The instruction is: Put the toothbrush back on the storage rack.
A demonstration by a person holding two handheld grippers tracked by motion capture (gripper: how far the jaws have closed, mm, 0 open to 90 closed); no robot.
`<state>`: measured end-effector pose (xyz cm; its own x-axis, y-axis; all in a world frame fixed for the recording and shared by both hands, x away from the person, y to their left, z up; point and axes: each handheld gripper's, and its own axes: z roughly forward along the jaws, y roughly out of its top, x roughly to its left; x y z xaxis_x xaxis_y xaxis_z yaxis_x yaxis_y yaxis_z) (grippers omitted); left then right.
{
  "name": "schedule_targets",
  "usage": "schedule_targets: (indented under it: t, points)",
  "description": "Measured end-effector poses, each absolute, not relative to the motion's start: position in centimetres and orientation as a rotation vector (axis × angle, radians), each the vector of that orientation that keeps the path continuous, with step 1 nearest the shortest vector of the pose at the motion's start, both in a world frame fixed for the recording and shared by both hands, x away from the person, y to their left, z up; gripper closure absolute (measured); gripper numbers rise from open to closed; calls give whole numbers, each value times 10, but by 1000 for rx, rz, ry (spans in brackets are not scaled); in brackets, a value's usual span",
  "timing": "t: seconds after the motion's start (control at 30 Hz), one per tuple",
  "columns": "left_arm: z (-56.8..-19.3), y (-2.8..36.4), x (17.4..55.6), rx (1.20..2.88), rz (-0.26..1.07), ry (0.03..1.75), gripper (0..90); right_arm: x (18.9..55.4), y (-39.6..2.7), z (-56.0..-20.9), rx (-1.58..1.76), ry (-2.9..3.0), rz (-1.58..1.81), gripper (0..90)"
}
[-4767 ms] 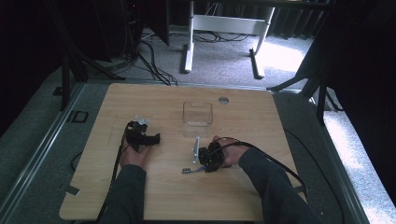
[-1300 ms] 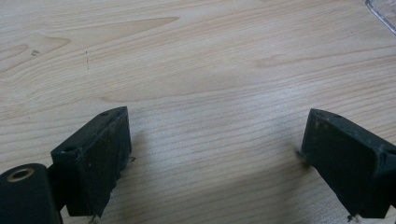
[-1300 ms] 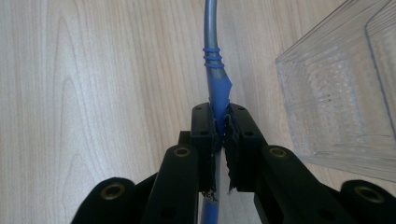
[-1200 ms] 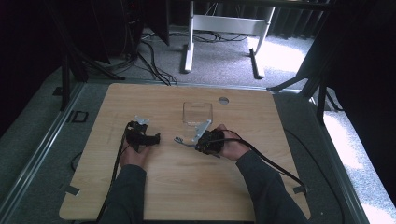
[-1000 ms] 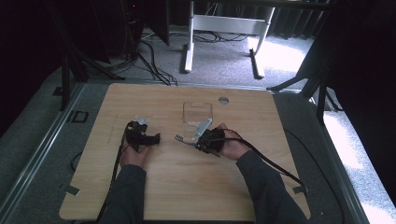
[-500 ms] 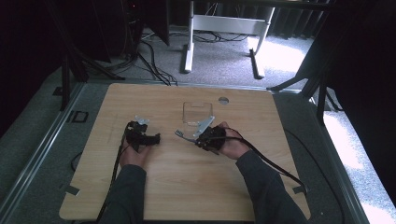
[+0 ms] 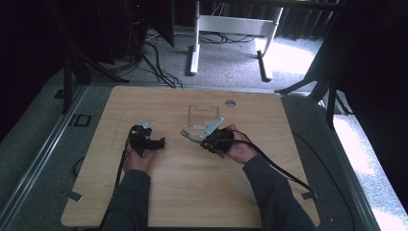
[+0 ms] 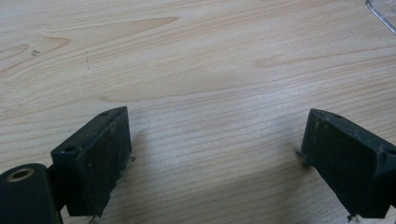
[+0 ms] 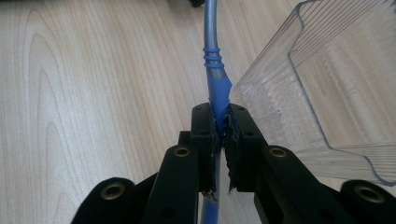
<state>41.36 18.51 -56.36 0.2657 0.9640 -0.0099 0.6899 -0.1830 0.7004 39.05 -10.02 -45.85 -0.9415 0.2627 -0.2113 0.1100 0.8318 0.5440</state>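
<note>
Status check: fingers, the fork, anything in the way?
Right gripper shut on fork, blue handle. Left gripper open, nothing between its fingers. Clear container close beside fork.

Your left gripper [image 7: 153,143] rests low at about nine o'clock from your right one, its jaws spread wide with nothing between them. Your right gripper [image 7: 206,140] points toward ten o'clock, jaws pinched tight together around a slim handle. Both forearms come in from six o'clock, your right hand [image 7: 239,147] cupped behind its gripper.
</note>
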Motion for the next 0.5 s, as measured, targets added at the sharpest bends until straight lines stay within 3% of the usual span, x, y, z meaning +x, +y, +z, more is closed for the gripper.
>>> schedule_targets:
  t: [0.5]
  points:
    - [-564, 185, 414, 1948, 597, 1490, 86, 391, -102, -453, 338, 2688, 842, 821]
